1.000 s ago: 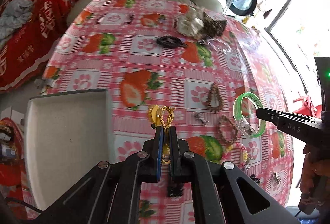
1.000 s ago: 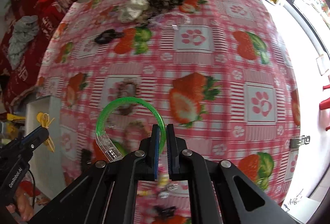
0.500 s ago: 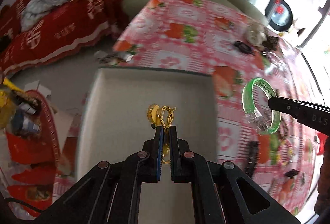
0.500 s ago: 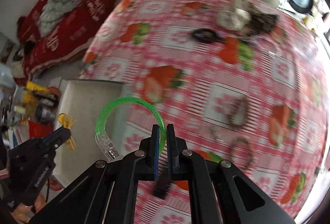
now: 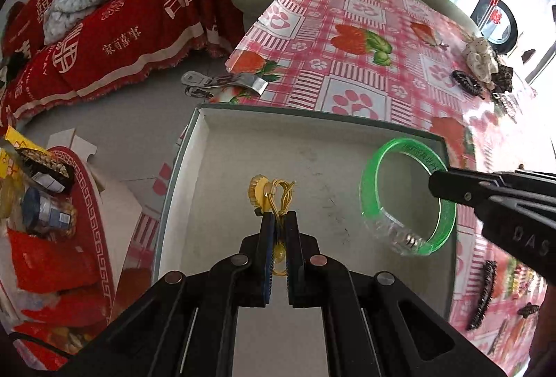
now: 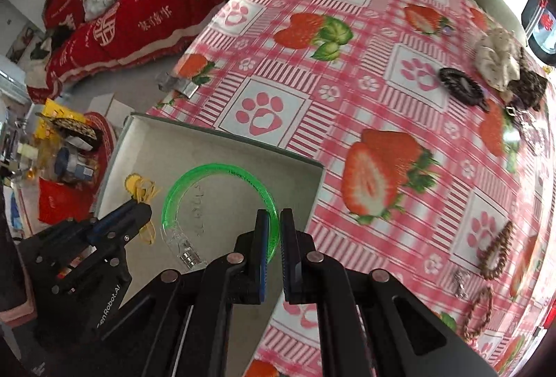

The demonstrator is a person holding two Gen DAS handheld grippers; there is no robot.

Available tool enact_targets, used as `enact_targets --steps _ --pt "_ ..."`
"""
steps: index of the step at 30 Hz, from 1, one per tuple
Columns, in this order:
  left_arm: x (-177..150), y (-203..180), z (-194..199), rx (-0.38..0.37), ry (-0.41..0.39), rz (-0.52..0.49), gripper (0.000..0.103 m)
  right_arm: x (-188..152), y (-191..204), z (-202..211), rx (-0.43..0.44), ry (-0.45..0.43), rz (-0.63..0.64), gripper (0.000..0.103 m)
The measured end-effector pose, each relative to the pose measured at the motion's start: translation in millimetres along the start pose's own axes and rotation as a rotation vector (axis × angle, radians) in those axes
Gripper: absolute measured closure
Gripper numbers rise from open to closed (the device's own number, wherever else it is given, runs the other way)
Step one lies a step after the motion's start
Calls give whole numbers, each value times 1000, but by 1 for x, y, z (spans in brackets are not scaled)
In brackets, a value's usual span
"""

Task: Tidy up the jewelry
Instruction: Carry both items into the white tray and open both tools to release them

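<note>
Left wrist view: the left gripper (image 5: 277,220) has its fingers clamped on a yellow cord ornament (image 5: 269,194), which hangs at frame centre over the bare floor of the white tray (image 5: 243,147). The right gripper (image 5: 438,184) enters from the right edge, closed on the green bangle (image 5: 373,203), also over the tray. A second earlier this view showed the desk beyond the ornament and the tray at lower left.

Right wrist view: the right gripper's fingers pinch the bangle's rim; its ring stands on edge to their upper left, above the tray's near right corner. The desk (image 6: 382,71) fills the upper right.
</note>
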State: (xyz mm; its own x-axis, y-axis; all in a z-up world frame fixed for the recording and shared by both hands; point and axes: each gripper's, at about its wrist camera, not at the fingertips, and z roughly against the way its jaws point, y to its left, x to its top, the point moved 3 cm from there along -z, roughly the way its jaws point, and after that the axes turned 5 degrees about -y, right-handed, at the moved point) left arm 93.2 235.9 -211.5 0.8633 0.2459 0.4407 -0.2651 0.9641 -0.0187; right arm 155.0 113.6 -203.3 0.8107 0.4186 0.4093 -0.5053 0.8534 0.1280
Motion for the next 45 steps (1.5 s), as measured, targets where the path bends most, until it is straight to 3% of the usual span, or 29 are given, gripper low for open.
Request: enact_targets --steps 10,20,26,33,41,42,43,44,45 --pt "1 3 -19 36 20 -26 91 3 1 -31 -47 51 26 96" --pt "-2 1 -17 63 31 -43 90 2 3 -37 -51 70 39 93" --pt "-4 0 -15 67 38 -51 90 5 8 -24 -4 38 31 67" --pt "-1 -3 -12 58 26 -60 90 11 -2 4 8 -22 -32 65" --pt "0 -5 -11 48 33 -54 90 -17 -28 32 11 -47 -135 65" --pt "0 -6 -11 49 35 -54 81 -20 -32 35 13 -47 -150 65" --pt "0 -6 -10 53 35 -51 27 -23 -36 38 14 -48 -162 65" --pt "1 -4 -7 85 24 -43 0 -25 -38 39 15 -49 -169 64" --pt "2 -4 -2 115 -17 -43 0 -27 -42 42 15 -51 -179 64"
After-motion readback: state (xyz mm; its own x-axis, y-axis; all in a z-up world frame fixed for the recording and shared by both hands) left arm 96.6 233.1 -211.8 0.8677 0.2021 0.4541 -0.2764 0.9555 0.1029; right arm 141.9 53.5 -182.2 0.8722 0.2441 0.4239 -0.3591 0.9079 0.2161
